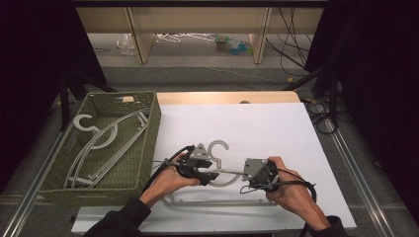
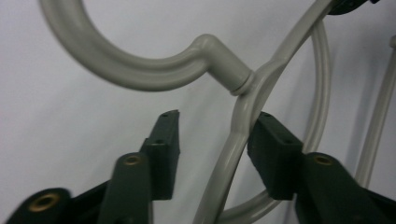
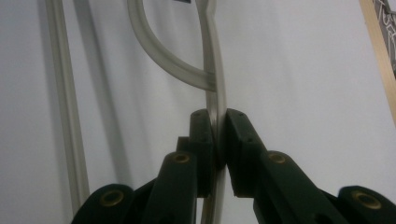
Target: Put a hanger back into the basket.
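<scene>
A grey plastic hanger (image 1: 219, 146) lies on the white board, its hook pointing away from me. My right gripper (image 1: 247, 174) is shut on one sloping arm of the hanger (image 3: 212, 56); in the right gripper view the thin arm is pinched between the two pads of my right gripper (image 3: 215, 116). My left gripper (image 1: 208, 176) is at the hanger's neck just below the hook. In the left gripper view my left gripper (image 2: 217, 123) stands open around the hanger (image 2: 140, 77), whose arm passes between the jaws close to the right pad (image 2: 273, 149).
A green woven basket (image 1: 150, 123) stands at the left edge of the board (image 1: 276, 128) and holds other grey hangers (image 1: 99, 138). Beyond the table are a wooden shelf and floor clutter (image 1: 232, 44). Cables (image 1: 321, 116) lie to the right.
</scene>
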`<state>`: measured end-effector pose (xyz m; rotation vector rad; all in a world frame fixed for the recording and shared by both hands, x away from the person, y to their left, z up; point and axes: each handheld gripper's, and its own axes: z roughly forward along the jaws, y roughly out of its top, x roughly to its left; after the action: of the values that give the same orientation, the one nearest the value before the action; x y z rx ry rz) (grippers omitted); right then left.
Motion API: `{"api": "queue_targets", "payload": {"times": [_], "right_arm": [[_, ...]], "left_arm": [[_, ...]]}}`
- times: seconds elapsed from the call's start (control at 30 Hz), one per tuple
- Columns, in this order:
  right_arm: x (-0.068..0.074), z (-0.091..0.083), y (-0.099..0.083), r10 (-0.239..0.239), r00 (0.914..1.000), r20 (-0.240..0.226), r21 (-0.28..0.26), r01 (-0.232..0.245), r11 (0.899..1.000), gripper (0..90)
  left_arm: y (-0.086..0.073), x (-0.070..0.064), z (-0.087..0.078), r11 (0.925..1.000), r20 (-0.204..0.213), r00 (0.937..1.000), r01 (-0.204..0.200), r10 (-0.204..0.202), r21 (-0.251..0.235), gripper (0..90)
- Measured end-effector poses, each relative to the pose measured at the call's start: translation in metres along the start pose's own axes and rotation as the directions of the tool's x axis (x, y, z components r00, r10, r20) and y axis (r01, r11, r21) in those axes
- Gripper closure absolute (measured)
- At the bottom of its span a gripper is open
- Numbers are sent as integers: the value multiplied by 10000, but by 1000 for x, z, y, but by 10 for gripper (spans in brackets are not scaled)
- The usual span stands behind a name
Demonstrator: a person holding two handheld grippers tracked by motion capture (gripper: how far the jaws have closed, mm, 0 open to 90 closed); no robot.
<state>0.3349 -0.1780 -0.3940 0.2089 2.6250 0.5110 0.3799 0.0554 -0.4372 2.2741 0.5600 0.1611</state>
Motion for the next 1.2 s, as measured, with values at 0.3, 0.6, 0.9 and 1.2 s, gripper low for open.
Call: {"api": "queue_targets", "payload": {"times": [0.3,0.6,0.9,1.2], "right_arm": [[0,1,-1,-183,9998,-103,-179,181,9997,813],[-6,3,-8,302,9995,94,-452,-297,9985,608],[-2,-9,-13,2534,9661,501,-1945,-2395,9512,413],[9,-10,-26,3983,9173,-12,-3079,-3793,8726,382]], "left_arm": [[2,-7,-3,9983,558,9967,-581,583,-50,743],[3,-13,-12,9991,726,9964,-431,433,-43,802],[0,5,-36,9972,181,9986,500,-491,-552,803],[1,13,-55,9906,-197,9939,1062,-1082,-860,802]]}}
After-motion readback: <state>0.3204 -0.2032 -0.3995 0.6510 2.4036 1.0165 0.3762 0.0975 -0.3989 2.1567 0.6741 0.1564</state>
